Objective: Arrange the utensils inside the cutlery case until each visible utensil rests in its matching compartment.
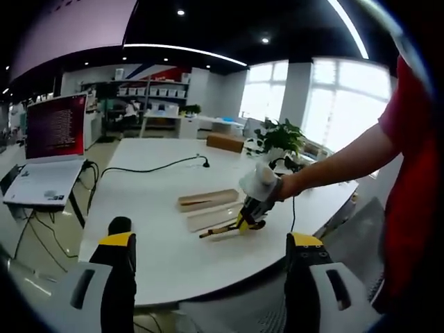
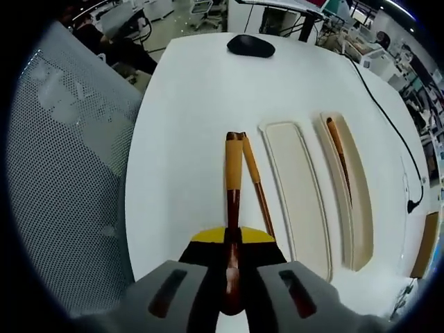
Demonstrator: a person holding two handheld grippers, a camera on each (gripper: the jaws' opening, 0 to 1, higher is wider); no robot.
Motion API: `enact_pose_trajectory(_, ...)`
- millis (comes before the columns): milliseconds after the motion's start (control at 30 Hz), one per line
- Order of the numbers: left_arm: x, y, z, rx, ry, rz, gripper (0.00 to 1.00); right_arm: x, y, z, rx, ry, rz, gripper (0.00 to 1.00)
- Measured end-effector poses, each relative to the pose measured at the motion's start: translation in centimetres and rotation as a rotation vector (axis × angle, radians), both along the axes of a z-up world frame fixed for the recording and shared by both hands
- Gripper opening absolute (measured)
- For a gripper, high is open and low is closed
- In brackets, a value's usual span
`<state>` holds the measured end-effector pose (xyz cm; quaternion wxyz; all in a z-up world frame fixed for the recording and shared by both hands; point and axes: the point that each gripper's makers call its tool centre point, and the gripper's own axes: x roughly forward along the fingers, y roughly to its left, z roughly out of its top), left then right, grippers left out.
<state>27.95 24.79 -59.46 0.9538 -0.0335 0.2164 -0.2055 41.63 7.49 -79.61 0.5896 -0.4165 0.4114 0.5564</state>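
The cutlery case lies as two pale halves on the white table (image 2: 187,104). The shallow half (image 2: 295,194) holds nothing, and the deeper half (image 2: 350,187) holds one wooden utensil (image 2: 338,149). My right gripper (image 2: 232,239) is shut on a dark wooden utensil with an orange end (image 2: 234,166), just left of the shallow half. A second thin stick (image 2: 255,182) runs beside it, touching at the far end; whether the jaws hold it too is unclear. In the left gripper view, my left gripper (image 1: 213,243) stands open above the near table edge, well short of the case (image 1: 208,200) and the right gripper (image 1: 251,211).
A black mouse (image 2: 251,45) sits at the table's far end and a black cable (image 2: 388,104) runs past the case. A mesh chair back (image 2: 69,173) stands close on the left. A laptop (image 1: 52,149) and a potted plant (image 1: 281,135) lie beyond the table.
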Motion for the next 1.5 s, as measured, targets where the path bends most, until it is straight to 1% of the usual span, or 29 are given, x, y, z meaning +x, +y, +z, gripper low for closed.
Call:
enact_pose_trajectory(300,-0.1,0.0,0.1,-0.009,-0.002,0.007,0.91,-0.2,-0.5,0.0,-0.007,0.021,0.012,0.01)
enact_pose_trajectory(567,0.1,-0.3,-0.1,-0.005,-0.002,0.000,0.91,0.3,-0.8,0.3,-0.001,0.023,0.009,0.01)
enact_pose_trajectory(667,0.1,-0.6,-0.2,-0.010,0.002,-0.007,0.92,0.6,-1.0,0.4,-0.010,0.015,0.032,0.01)
enact_pose_trajectory(767,0.2,-0.8,-0.1,-0.011,-0.001,-0.014,0.92,1.1,-1.0,0.7,-0.011,0.004,0.047,0.01)
enact_pose_trajectory(867,0.4,-0.9,0.1,-0.020,-0.009,-0.015,0.92,1.8,-0.9,1.2,-0.003,0.007,0.044,0.01)
enact_pose_trajectory(967,0.5,-0.9,0.1,-0.015,-0.012,-0.018,0.91,2.6,-0.8,1.8,0.002,0.010,0.047,0.01)
enact_pose_trajectory(1067,0.5,-0.9,0.1,-0.016,-0.005,-0.020,0.91,3.1,-0.7,2.3,0.012,0.016,0.075,0.01)
enact_pose_trajectory(1100,0.6,-0.9,0.1,-0.016,-0.006,-0.019,0.91,3.4,-0.6,2.6,0.020,0.016,0.090,0.01)
enact_pose_trajectory(1267,0.7,-0.8,0.2,-0.025,-0.002,-0.016,0.91,5.2,-1.1,3.5,0.017,0.003,0.078,0.01)
enact_pose_trajectory(1367,0.8,-0.7,0.0,-0.023,0.003,-0.014,0.91,5.9,-1.2,3.9,0.023,0.006,0.077,0.01)
enact_pose_trajectory(1400,0.8,-0.7,-0.1,-0.023,0.004,-0.015,0.91,6.0,-1.3,4.0,0.018,0.009,0.094,0.01)
enact_pose_trajectory(1500,0.8,-0.8,-0.1,-0.014,0.007,-0.021,0.91,7.2,-1.6,4.4,-0.001,-0.003,0.094,0.01)
